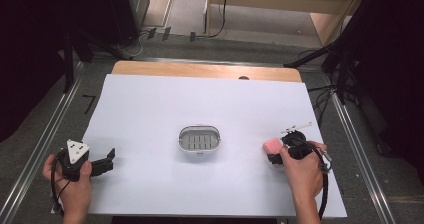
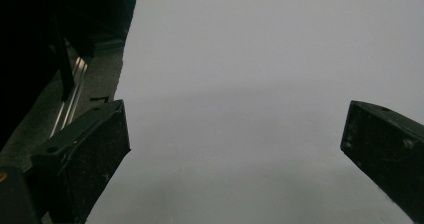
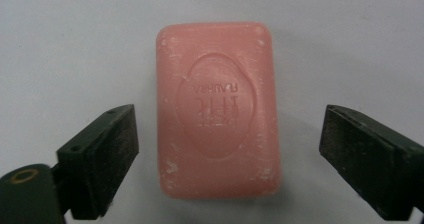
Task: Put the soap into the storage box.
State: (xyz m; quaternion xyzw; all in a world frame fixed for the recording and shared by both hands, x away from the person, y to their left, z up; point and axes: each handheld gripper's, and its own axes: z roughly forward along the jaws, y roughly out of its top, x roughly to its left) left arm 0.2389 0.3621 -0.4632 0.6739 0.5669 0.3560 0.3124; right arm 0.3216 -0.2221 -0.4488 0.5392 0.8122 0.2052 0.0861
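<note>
Presently: pink soap bar (image 3: pixel 217 110) lay flat on the white table sheet (image 1: pixel 150 114), between the wide-open, untouching jaws of the right gripper (image 3: pixel 225 159). Soap dish (image 1: pixel 199 139) stood mid-table, unfilled. Left gripper (image 2: pixel 235 154) gaped, holding nothing. Grasp and probable transfer judged outstanding.

From my remote station, the embossed lettering on the pink soap (image 3: pixel 216 109) reads upside down and too faintly to make out in the right gripper view. In the high view, my right hand (image 1: pixel 300 171) covers most of the right tool (image 1: pixel 276 153), hiding how its jaws stand there. The slotted dish (image 1: pixel 199 138) at the counter (image 1: pixel 150 109) centre is too small to tell its material.
</note>
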